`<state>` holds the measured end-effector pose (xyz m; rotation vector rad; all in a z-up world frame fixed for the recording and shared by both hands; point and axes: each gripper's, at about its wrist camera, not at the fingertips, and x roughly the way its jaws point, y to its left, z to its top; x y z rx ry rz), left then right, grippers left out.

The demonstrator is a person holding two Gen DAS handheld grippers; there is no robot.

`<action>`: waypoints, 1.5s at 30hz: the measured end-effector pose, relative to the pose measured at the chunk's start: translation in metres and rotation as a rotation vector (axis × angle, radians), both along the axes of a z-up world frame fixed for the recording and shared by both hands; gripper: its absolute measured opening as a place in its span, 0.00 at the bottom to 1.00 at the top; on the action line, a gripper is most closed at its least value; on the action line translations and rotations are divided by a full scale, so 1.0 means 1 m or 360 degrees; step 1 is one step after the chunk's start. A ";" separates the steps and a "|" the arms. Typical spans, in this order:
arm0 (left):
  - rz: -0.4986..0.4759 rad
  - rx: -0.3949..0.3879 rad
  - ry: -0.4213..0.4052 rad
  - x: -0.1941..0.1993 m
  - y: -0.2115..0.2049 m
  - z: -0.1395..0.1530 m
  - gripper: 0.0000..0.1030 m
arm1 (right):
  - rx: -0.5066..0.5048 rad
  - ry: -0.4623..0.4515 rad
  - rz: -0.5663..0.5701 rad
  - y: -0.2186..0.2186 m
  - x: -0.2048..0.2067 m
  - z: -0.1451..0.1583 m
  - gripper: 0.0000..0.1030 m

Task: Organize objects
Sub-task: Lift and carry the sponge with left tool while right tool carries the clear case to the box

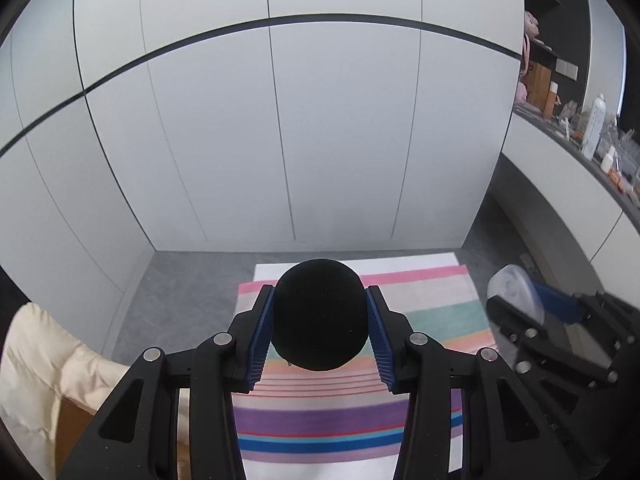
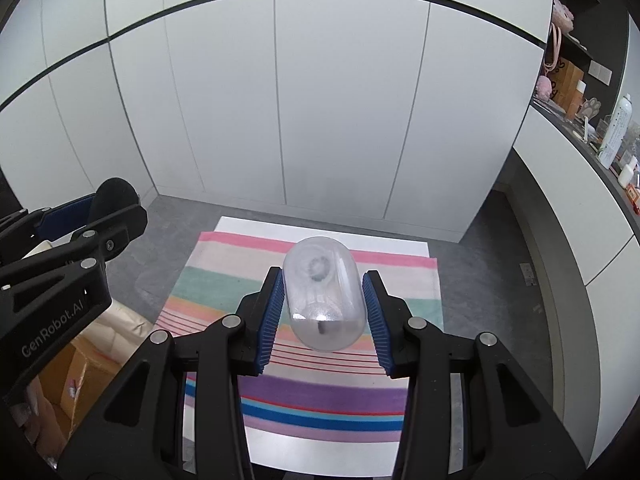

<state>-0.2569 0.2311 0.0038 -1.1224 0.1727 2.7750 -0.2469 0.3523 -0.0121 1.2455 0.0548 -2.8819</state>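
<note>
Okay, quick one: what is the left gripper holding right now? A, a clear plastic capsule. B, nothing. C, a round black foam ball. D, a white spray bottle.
C: in the left wrist view the left gripper has its blue pads pressed on a black foam ball above the striped towel.

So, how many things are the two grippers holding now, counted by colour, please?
Black: 1, the black ball in the left gripper.
Clear: 1, the clear capsule in the right gripper.
Total: 2, both held above the striped towel.
</note>
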 end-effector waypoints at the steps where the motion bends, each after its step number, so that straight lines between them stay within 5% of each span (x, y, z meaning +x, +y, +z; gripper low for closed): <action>1: -0.0005 -0.0016 0.0011 0.004 -0.003 0.000 0.44 | -0.0008 0.0004 0.0010 0.000 0.004 0.000 0.41; 11: -0.0046 -0.0086 0.0046 0.081 -0.039 -0.012 0.44 | -0.0057 -0.0054 0.0000 0.001 0.068 -0.012 0.41; 19: -0.0075 0.0017 -0.0030 0.152 -0.074 -0.036 0.44 | -0.0209 -0.0119 -0.0118 0.025 0.142 -0.038 0.41; 24: -0.0054 0.0024 -0.0062 0.177 -0.096 -0.043 0.44 | -0.0167 -0.0117 -0.0203 0.036 0.185 -0.052 0.41; 35: 0.0023 0.0118 -0.0164 0.154 -0.120 -0.053 0.44 | -0.0183 -0.0160 -0.0219 0.031 0.195 -0.056 0.41; 45: 0.0290 0.0090 -0.0151 0.153 -0.194 -0.062 0.44 | -0.0167 -0.0163 -0.0020 -0.042 0.170 -0.054 0.41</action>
